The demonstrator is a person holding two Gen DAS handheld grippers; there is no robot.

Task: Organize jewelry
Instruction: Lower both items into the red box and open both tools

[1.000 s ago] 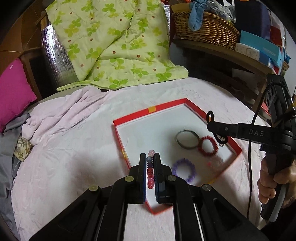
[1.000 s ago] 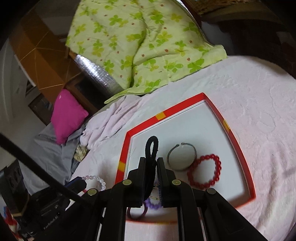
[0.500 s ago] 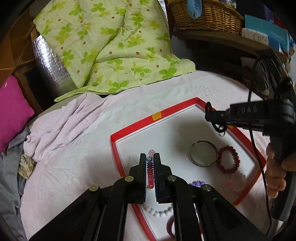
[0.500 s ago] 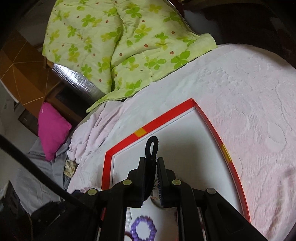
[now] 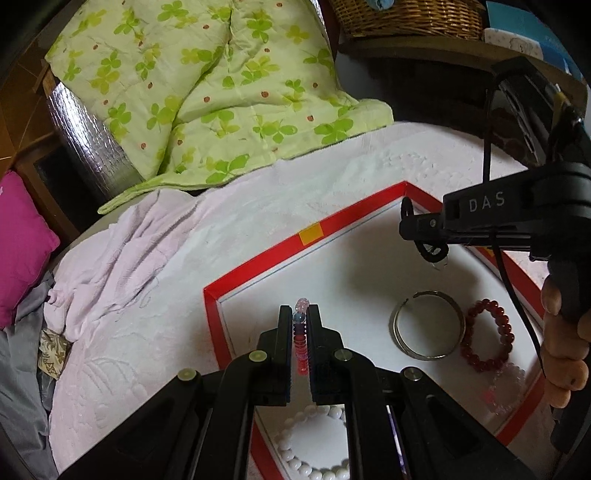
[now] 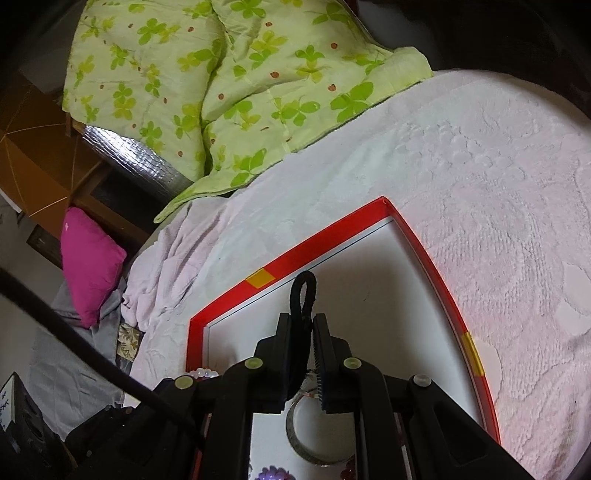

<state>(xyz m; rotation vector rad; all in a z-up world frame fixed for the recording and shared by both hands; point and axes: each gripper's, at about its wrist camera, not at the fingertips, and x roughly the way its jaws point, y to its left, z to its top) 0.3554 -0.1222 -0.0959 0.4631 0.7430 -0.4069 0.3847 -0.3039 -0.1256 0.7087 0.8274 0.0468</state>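
A red-rimmed white tray (image 5: 258,262) lies on the pale pink bedspread. My left gripper (image 5: 300,314) is shut on a pink and red beaded bracelet (image 5: 301,332) above the tray's left part. My right gripper (image 6: 303,321), also in the left wrist view (image 5: 406,218), is shut on a black hair tie (image 6: 303,291) above the tray's far part. In the tray lie a silver bangle (image 5: 428,325), a dark red bead bracelet (image 5: 487,339), a pale pink bracelet (image 5: 506,387) and a white pearl bracelet (image 5: 314,446). A purple bracelet (image 6: 271,473) shows under the right gripper.
A green clover quilt (image 5: 207,81) lies at the far end of the bed. A magenta cushion (image 5: 22,243) sits at the left. A wicker basket (image 5: 406,18) stands on a wooden shelf at the back right. A crumpled pink cloth (image 5: 122,251) lies left of the tray.
Both grippers have moved forward over the tray, still holding their items. The tray looks closer, and the right gripper is now over its far corner.
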